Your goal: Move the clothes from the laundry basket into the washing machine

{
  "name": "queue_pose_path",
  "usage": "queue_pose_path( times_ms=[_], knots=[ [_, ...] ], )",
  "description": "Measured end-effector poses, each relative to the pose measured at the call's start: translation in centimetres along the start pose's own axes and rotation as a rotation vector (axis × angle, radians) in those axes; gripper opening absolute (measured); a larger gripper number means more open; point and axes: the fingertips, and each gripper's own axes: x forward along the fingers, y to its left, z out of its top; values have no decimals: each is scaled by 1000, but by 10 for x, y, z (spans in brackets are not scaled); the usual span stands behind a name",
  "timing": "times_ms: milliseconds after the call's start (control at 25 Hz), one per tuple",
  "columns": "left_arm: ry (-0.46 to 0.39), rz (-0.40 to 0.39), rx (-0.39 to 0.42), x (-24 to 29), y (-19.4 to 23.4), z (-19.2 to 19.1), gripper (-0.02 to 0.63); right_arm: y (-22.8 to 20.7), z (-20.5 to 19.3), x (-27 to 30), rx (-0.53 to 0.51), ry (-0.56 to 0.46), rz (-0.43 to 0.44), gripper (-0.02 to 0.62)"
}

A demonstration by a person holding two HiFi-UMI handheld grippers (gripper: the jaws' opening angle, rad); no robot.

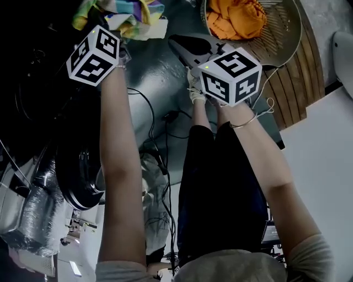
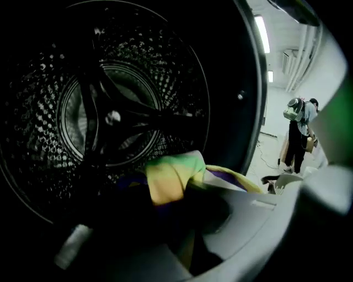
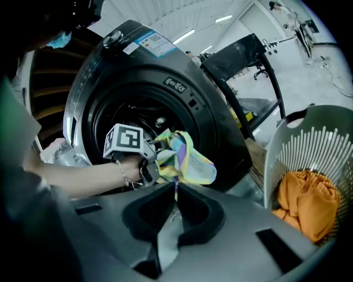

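My left gripper (image 1: 122, 27) is shut on a multicoloured cloth (image 1: 124, 14), yellow, green and purple. It holds the cloth in front of the dark washing machine's (image 3: 165, 82) open drum (image 2: 105, 115). In the right gripper view the left gripper (image 3: 157, 160) and the bunched cloth (image 3: 187, 160) hang at the door opening. The cloth (image 2: 171, 176) bulges between the left jaws, just outside the drum's rim. My right gripper (image 1: 181, 45) is shut with nothing in it, beside the pale slatted laundry basket (image 3: 314, 148). An orange garment (image 3: 306, 201) lies in the basket.
Black cables (image 1: 165, 126) trail over the grey floor between the machine and the basket. A silver foil hose (image 1: 27, 215) lies at the lower left. Wooden slats (image 1: 298, 82) run beside the basket. A person (image 2: 299, 137) stands far off in the room.
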Motion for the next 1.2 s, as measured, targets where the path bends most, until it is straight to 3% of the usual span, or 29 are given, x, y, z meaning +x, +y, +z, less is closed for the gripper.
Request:
queue_pose_path(
  times_ms=[80,200,240,320,400,600,760,840,1040,1200],
  knots=[
    [-70,42,2,4,13,27,65,10,2,6,-33,4,23,21],
    [-114,78,-77,17,28,42,74,24,-6,16,-41,27,53,21],
    [-88,79,-113,25,30,34,117,26,-9,19,-33,31,59,21],
    [-14,65,-178,37,30,13,265,28,-13,22,-21,37,65,21],
    [25,67,-216,33,31,-1,294,31,-17,22,-10,41,70,21],
    [-4,90,-236,-22,26,-17,348,27,-25,15,21,51,55,21],
    [129,0,-222,-41,-14,-72,392,16,-33,4,45,65,26,21],
    [212,-8,-219,-36,-30,-99,427,9,-39,0,58,73,15,21],
    [293,196,-310,-10,-3,-136,443,2,-46,-2,58,90,8,21],
    [301,245,-371,-4,4,-141,434,3,-48,-1,53,92,29,21]
  ],
)
